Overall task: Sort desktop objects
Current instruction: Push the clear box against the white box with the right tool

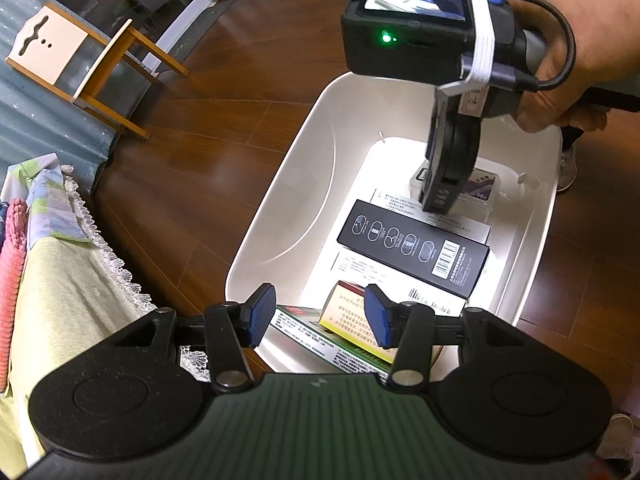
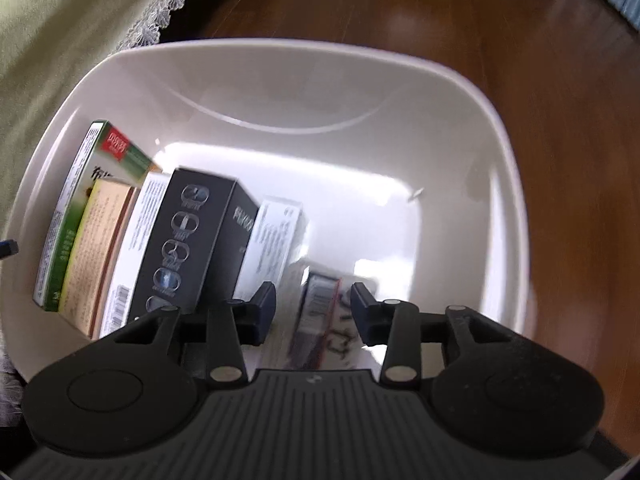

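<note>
A white plastic bin (image 1: 304,140) stands on the wood floor and holds several boxes. In it lie a black box (image 1: 412,248), white boxes, a yellow box (image 1: 348,312) and a green box (image 1: 344,354). My left gripper (image 1: 320,316) hangs open over the bin's near end, with nothing between its fingers. A hand (image 1: 580,40) points my right gripper (image 1: 436,204) down into the far end, over a small pale box (image 1: 480,188). In the right wrist view this small box (image 2: 320,312) lies blurred between the open fingers of the right gripper (image 2: 313,308). The black box (image 2: 188,240) stands to its left.
A cloth-covered table with a lace edge (image 1: 68,300) borders the bin on the left. A wooden chair (image 1: 80,60) stands further back on the floor (image 1: 220,120). A shoe (image 1: 566,168) shows beyond the bin's right rim.
</note>
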Action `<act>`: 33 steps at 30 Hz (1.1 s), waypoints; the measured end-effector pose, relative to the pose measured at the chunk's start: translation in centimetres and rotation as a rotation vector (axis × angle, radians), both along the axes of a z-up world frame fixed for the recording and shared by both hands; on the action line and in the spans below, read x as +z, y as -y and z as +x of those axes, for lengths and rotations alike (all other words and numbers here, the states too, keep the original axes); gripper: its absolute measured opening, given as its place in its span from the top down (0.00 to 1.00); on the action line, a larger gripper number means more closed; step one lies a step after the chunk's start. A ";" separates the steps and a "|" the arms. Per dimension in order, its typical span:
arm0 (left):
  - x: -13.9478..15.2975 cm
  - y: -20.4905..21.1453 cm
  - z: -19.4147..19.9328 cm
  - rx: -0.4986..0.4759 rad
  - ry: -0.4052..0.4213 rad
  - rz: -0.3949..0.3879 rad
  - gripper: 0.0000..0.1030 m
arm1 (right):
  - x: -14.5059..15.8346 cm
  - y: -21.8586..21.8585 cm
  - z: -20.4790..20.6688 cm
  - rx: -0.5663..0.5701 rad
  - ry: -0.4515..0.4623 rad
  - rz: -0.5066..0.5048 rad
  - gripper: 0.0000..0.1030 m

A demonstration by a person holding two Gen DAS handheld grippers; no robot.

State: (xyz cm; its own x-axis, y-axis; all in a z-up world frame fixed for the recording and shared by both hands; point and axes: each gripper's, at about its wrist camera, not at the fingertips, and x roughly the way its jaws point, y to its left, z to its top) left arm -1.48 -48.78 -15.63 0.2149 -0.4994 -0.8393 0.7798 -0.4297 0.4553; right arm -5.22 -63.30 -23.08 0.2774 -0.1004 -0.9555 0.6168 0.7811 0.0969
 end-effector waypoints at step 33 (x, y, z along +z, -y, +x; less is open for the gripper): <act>-0.7 0.2 0.0 0.013 0.007 0.027 0.41 | 0.4 -0.3 0.6 0.018 0.018 0.028 0.37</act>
State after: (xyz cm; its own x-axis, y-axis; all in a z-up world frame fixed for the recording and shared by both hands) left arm -1.49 -49.01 -16.37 0.2270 -0.4738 -0.8509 0.7821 -0.4319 0.4492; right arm -4.64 -63.05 -22.67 0.2956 -0.0688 -0.9528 0.6009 0.7887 0.1295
